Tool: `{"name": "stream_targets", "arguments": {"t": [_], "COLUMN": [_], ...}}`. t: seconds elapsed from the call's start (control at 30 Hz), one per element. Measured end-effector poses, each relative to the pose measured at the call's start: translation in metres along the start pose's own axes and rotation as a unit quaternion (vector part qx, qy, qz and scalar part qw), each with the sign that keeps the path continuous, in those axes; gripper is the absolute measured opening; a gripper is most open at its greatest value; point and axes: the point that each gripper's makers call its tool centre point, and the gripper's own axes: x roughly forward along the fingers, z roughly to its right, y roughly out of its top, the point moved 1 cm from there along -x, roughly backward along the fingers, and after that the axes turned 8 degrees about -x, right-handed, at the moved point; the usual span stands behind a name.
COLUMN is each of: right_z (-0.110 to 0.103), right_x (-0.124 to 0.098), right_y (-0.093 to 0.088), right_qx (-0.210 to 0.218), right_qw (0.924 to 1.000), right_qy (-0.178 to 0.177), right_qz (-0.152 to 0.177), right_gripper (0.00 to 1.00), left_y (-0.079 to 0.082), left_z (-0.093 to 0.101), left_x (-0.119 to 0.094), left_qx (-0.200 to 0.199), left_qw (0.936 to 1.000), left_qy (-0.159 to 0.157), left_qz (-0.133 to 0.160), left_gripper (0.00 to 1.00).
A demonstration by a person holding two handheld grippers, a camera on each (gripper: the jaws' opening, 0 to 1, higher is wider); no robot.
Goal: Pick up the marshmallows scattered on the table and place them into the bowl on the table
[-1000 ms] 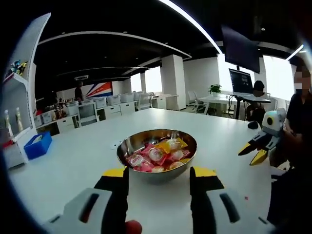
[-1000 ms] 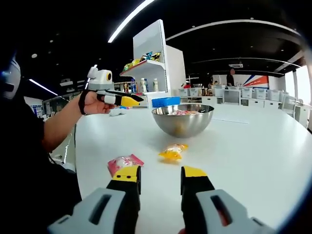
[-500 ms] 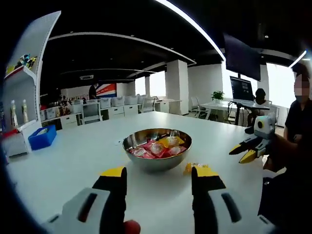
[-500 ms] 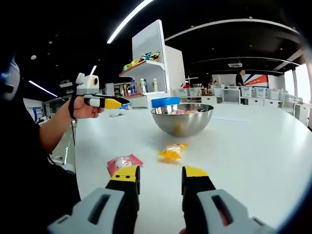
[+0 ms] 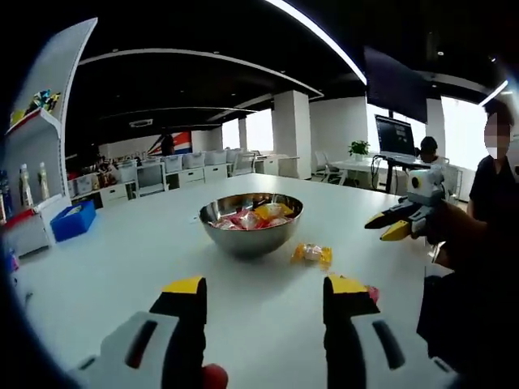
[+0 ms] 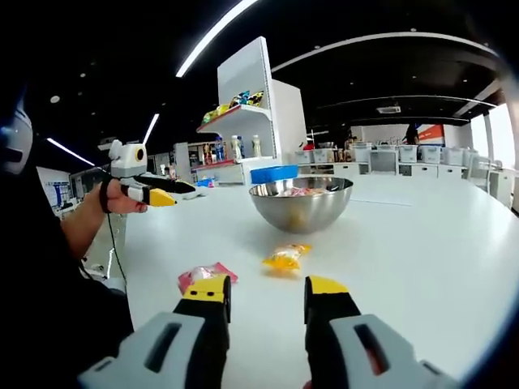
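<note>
A steel bowl point(image 5: 250, 227) with several wrapped marshmallows in it stands on the white table point(image 5: 122, 275). In front of it lies a yellow-wrapped marshmallow point(image 5: 312, 254), and a pink one point(image 5: 372, 293) peeks out behind my left gripper's right jaw. My left gripper point(image 5: 265, 285) hangs open and empty, well short of the bowl. In the right gripper view the bowl point(image 6: 300, 203) is farther off, with the yellow marshmallow point(image 6: 285, 258) and the pink marshmallow point(image 6: 204, 274) just beyond my open, empty right gripper point(image 6: 266, 288). The left gripper point(image 6: 150, 193) shows there at the left, and the right gripper point(image 5: 397, 223) enters the left gripper view.
A white shelf unit point(image 6: 243, 105) with snacks and bottles stands behind the table, with a blue bin point(image 6: 274, 172) beside it. The person's arm point(image 6: 89, 223) and dark body fill the near table edge. Office desks and seated people lie beyond.
My left gripper has drawn back from the bowl, bringing the yellow marshmallow into its view. Seen from the right gripper, it moved left and lower. My right gripper has barely moved.
</note>
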Motion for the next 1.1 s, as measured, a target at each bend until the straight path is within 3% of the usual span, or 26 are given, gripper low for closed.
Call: {"name": "stream_targets", "arguments": {"t": [0.4, 1.1], "right_z": [0.000, 0.011], "right_x": [0.000, -0.009], "right_y": [0.013, 0.013], "right_qx": [-0.004, -0.023], "right_qw": [0.9999, 0.9996], "right_qy": [-0.001, -0.006], "right_qz": [0.013, -0.014], "right_gripper": [0.38, 0.42], "left_y": [-0.006, -0.035], "left_z": [0.007, 0.009], "left_x": [-0.031, -0.054], "left_qx": [-0.028, -0.037], "left_qw": [0.9994, 0.9993], "left_qy": [-0.001, 0.001], "left_qz": [0.019, -0.005], "left_gripper": [0.58, 0.58]}}
